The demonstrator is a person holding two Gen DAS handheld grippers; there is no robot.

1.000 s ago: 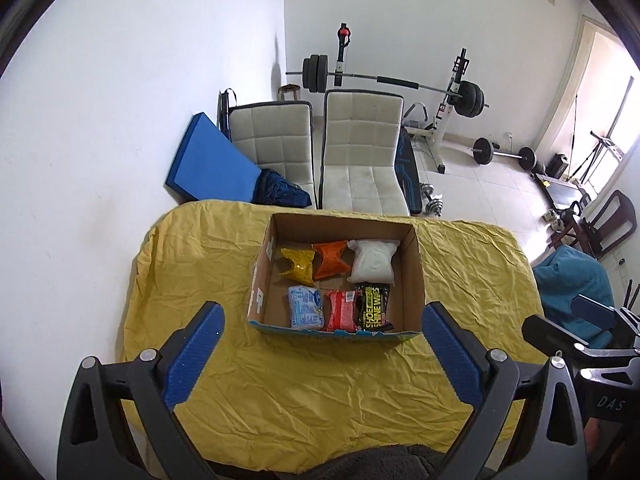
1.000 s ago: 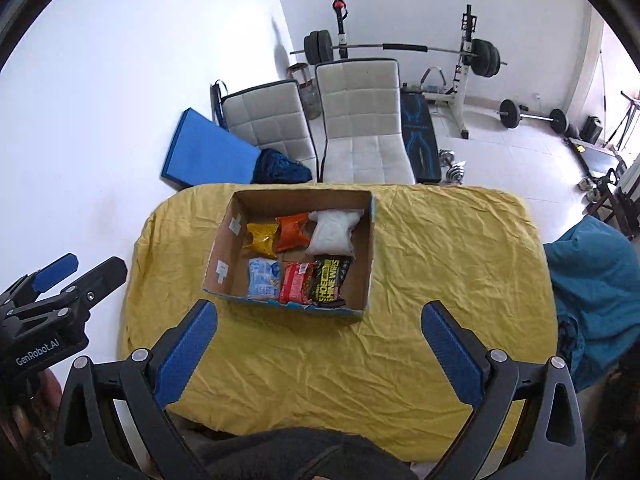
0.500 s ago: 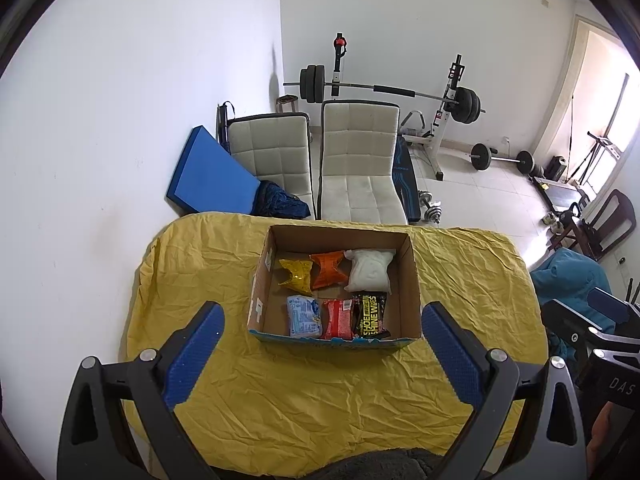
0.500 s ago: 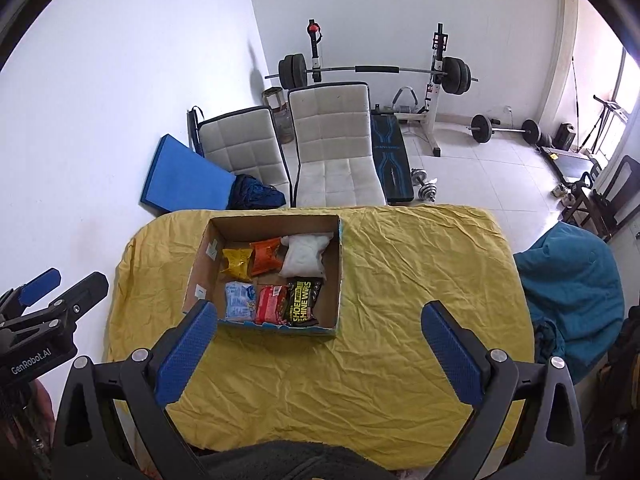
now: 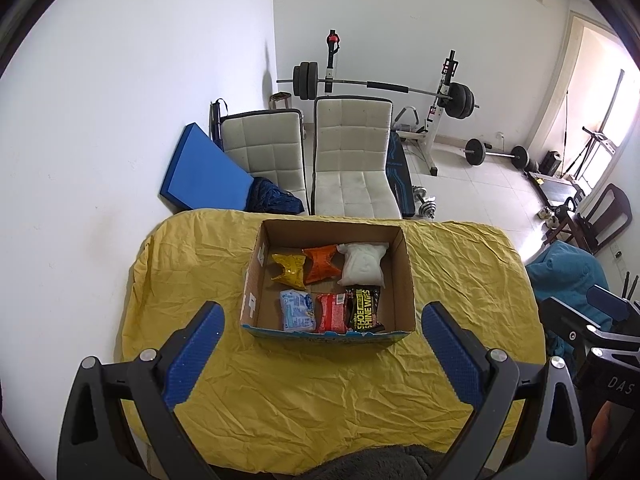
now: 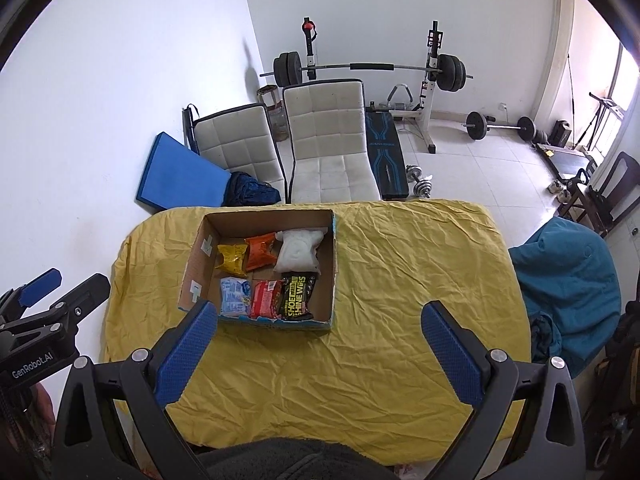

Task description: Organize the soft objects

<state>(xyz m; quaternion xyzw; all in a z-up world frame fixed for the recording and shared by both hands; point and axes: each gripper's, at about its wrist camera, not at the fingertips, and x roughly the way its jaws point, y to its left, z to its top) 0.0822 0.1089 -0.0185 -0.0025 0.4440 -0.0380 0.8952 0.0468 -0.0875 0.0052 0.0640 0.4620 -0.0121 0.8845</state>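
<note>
An open cardboard box (image 5: 405, 264) (image 6: 335, 256) stands on the yellow-covered table (image 5: 304, 392) (image 6: 392, 280). Inside, the back row holds a yellow packet (image 5: 289, 267) (image 6: 231, 257), an orange packet (image 5: 321, 264) (image 6: 261, 251) and a white pouch (image 5: 362, 264) (image 6: 298, 251). The front row holds a light blue packet (image 5: 296, 310) (image 6: 234, 295), a red packet (image 5: 331, 313) (image 6: 265, 298) and a black shoe-wipes pack (image 5: 363, 309) (image 6: 297, 296). My left gripper (image 5: 322, 346) and right gripper (image 6: 318, 350) hover open and empty, high above the table's near side.
Two white padded chairs (image 5: 352, 160) (image 6: 236, 144) and a blue mat (image 5: 202, 176) stand behind the table. A weight bench with barbell (image 6: 368, 68) is farther back. A teal beanbag (image 6: 564, 280) sits to the right. Bare yellow cloth spreads right of the box.
Both grippers have pulled up and back from the table, so the box looks smaller and more of the room shows. Both stay open. The box contents have not moved.
</note>
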